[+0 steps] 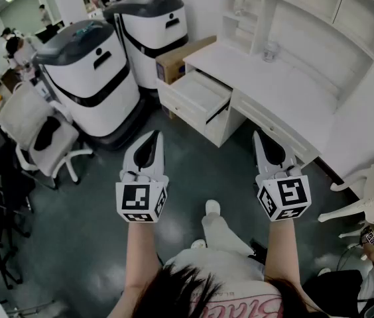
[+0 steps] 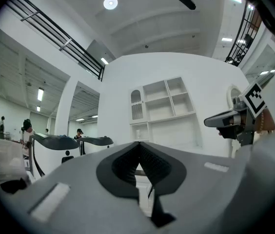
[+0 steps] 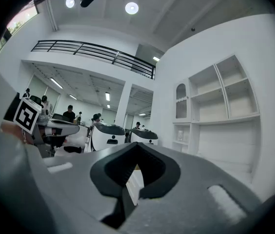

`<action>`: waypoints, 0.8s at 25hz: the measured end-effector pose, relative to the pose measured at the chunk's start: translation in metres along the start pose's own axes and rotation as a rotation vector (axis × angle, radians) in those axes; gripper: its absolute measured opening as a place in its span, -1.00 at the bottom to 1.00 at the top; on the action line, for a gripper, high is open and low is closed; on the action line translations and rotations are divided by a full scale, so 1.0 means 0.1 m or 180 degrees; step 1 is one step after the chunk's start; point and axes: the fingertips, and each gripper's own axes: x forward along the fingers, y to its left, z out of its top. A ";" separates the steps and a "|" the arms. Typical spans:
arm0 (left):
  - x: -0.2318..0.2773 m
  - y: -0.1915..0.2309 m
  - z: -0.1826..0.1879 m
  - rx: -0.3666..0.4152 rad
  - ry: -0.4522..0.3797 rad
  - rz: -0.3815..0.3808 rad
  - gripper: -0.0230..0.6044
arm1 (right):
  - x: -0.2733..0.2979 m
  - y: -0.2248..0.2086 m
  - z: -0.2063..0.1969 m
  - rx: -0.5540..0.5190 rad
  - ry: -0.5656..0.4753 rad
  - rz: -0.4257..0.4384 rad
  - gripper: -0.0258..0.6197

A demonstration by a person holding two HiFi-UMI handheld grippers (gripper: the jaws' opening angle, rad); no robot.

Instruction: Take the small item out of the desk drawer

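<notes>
The white desk [image 1: 286, 88] stands ahead and to the right, with one drawer [image 1: 197, 95] pulled open toward me. The drawer's inside looks pale, and I can make out no small item in it from here. My left gripper [image 1: 152, 136] and right gripper [image 1: 259, 136] are held side by side above the dark floor, short of the desk and pointing at it. Both are shut and hold nothing. In the left gripper view the left gripper [image 2: 139, 145] has its jaws meeting at the tip. The right gripper [image 3: 136, 145] shows the same in the right gripper view.
Two big white-and-black machines [image 1: 94, 78] [image 1: 150, 35] stand left of the desk, with a cardboard box [image 1: 177, 58] between them and it. White chairs [image 1: 41, 138] are at the left and another [image 1: 366, 204] at the right. A shelf unit [image 1: 306, 8] tops the desk.
</notes>
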 end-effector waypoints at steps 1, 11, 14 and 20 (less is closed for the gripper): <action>0.03 0.00 0.00 -0.0001 -0.0017 0.0001 -0.89 | 0.02 -0.03 -0.01 0.0012 0.0001 -0.0001 -0.92; 0.48 0.13 0.02 0.0068 -0.0048 -0.0003 -0.89 | 0.44 -0.21 0.05 -0.0184 -0.0123 0.0034 -0.92; 0.70 0.20 -0.03 0.0074 -0.0020 0.0000 -0.89 | 0.66 -0.30 0.06 0.0040 -0.0218 0.0113 -0.92; 1.22 0.39 -0.14 0.0047 0.0021 0.0034 -0.88 | 1.21 -0.57 -0.09 -0.0013 -0.0125 0.0082 -0.92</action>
